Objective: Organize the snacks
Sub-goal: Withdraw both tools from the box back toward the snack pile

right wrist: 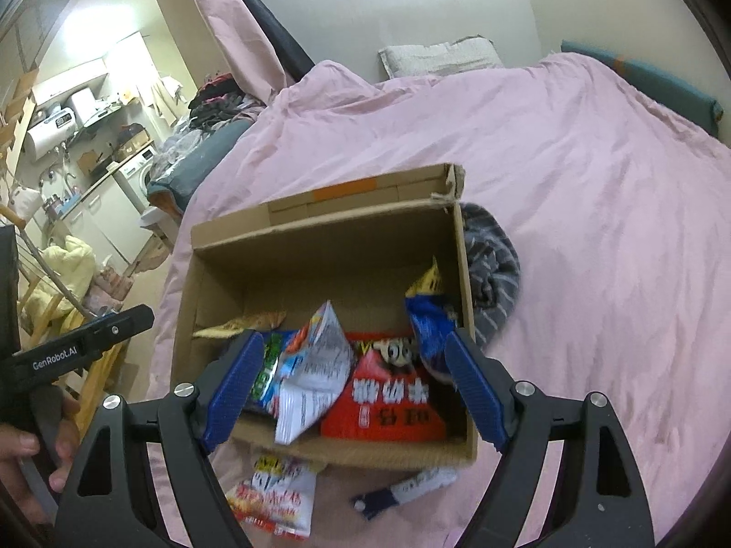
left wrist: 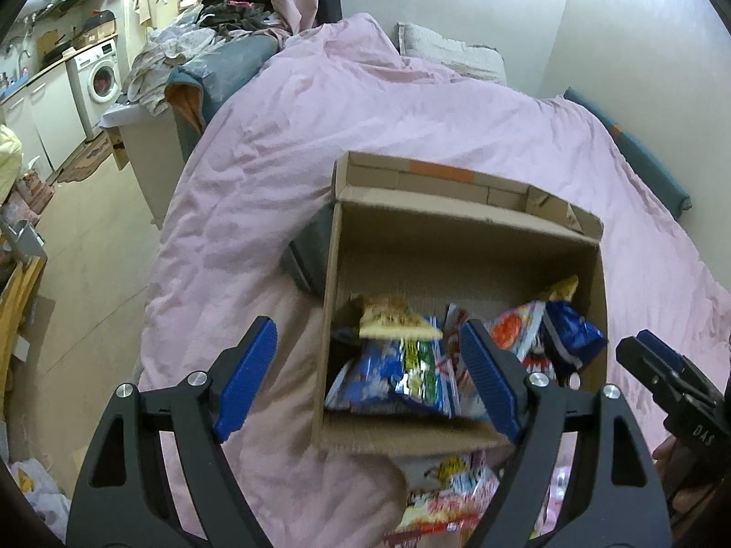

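Cardboard box [left wrist: 461, 237] sits open-topped on pink duvet [left wrist: 365, 114], dead centre in left wrist view, flaps up at 12 o'clock. Same box [right wrist: 320, 237] centre in right wrist view. Snack packets piled inside, toward near wall: tan/yellow packet [left wrist: 393, 319] at 9 o'clock inside box, blue-and-green foil packet [left wrist: 411, 374] below it, orange-white packet [left wrist: 516, 329] and dark blue packet [left wrist: 571, 329] at 3 o'clock side. Right wrist view shows red packet [right wrist: 388, 402] with white lettering at near wall, white-backed packet [right wrist: 310, 374] leaning on its left, blue packet with yellow top [right wrist: 429, 310] upright against right wall, tan packet [right wrist: 242, 324] flat at 9 o'clock.

Outside box, on duvet just beside near wall: red/yellow/white packet [right wrist: 274, 497] at 6 o'clock, and a blue-white stick-shaped item [right wrist: 402, 488] next to it at 5 o'clock; cannot tell what it is. Same loose packet [left wrist: 447, 497] at 6 o'clock in left view.

Left gripper [left wrist: 365, 383]: blue pads spread wide, nothing between them, left pad [left wrist: 246, 379] over duvet outside box, right pad over box contents. Right gripper [right wrist: 352, 388]: pads spread wide, holding nothing, hovering above near half of box; pad [right wrist: 233, 388] at 8 o'clock. Right gripper also visible at 3 o'clock edge of left view [left wrist: 648, 356], left gripper at 9 o'clock edge of right view [right wrist: 114, 329].

Grey striped cloth [right wrist: 493, 269] touching box's right wall. Pillow [right wrist: 434, 59] at 12 o'clock against wall. Washing machine [left wrist: 98, 75] at 10 o'clock, clothes heap [left wrist: 228, 9] at 11 o'clock.
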`<state>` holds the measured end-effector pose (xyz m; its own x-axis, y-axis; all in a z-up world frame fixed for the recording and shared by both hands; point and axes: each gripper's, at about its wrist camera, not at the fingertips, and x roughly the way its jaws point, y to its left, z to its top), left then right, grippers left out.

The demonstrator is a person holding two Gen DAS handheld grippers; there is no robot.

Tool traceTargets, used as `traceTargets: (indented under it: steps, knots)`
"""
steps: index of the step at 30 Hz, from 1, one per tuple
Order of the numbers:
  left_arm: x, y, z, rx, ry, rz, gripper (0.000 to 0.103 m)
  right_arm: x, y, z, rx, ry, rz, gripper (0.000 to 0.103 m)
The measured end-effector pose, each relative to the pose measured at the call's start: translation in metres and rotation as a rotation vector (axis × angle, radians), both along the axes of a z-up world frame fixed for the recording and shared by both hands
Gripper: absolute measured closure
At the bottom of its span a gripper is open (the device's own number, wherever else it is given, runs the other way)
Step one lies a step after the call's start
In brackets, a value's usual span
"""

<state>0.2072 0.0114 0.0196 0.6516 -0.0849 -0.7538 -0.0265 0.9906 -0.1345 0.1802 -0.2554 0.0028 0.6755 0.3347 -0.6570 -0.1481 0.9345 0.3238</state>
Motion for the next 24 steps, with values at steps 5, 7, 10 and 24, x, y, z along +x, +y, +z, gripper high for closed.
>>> traceTargets:
  steps: [5,7,10,24]
  knots:
    - [-0.020,-0.001,0.002,0.021,0.003,-0.013,0.023,-0.018,-0.001,0.001,-0.004,0.004,-0.006,0.019]
    - [-0.030,0.000,0.004,0.045,-0.004,-0.015,0.023,-0.024,-0.001,0.001,-0.005,0.007,-0.002,0.019]
    - [-0.043,0.002,0.006,0.056,-0.011,-0.017,0.023,-0.033,0.000,0.001,-0.003,0.012,0.001,0.019]
    - [-0.091,0.010,-0.004,0.033,0.018,-0.005,0.023,-0.068,0.004,-0.001,0.011,0.058,0.007,0.019]
